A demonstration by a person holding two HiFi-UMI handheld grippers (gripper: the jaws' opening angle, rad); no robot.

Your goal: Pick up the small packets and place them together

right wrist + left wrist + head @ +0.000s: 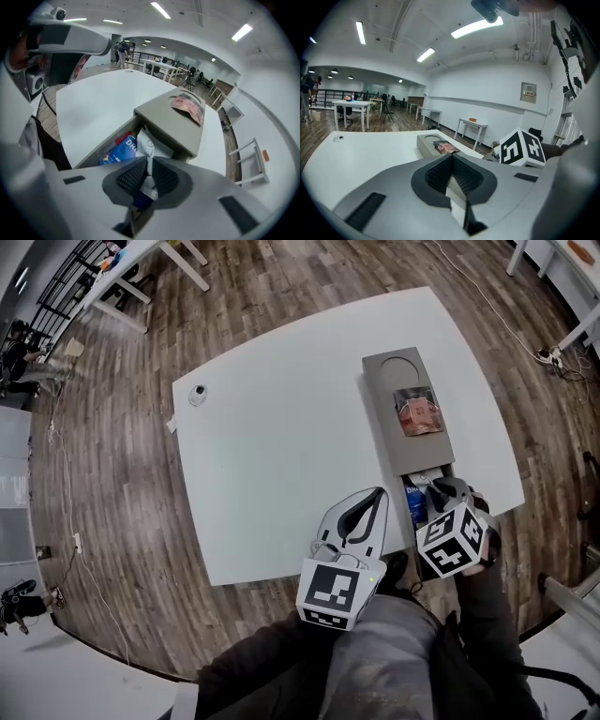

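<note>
A grey box [389,381] stands on the white table [281,427], with its drawer [93,152] pulled out toward me. On top of the box lies a reddish packet [418,414] [188,107] [446,148]. A blue packet [120,151] [416,506] lies in the drawer beside a white packet [149,146]. My right gripper [149,163] [441,491] reaches into the drawer and is shut on the white packet, whose edge stands up between the pads. My left gripper [378,493] [452,157] hovers over the table's near edge, left of the drawer, jaws together and holding nothing that I can see.
A small round white object [197,395] sits near the table's far left corner. The box top has a round recess [401,367] at its far end. Wood floor surrounds the table; other tables [141,268] stand far off.
</note>
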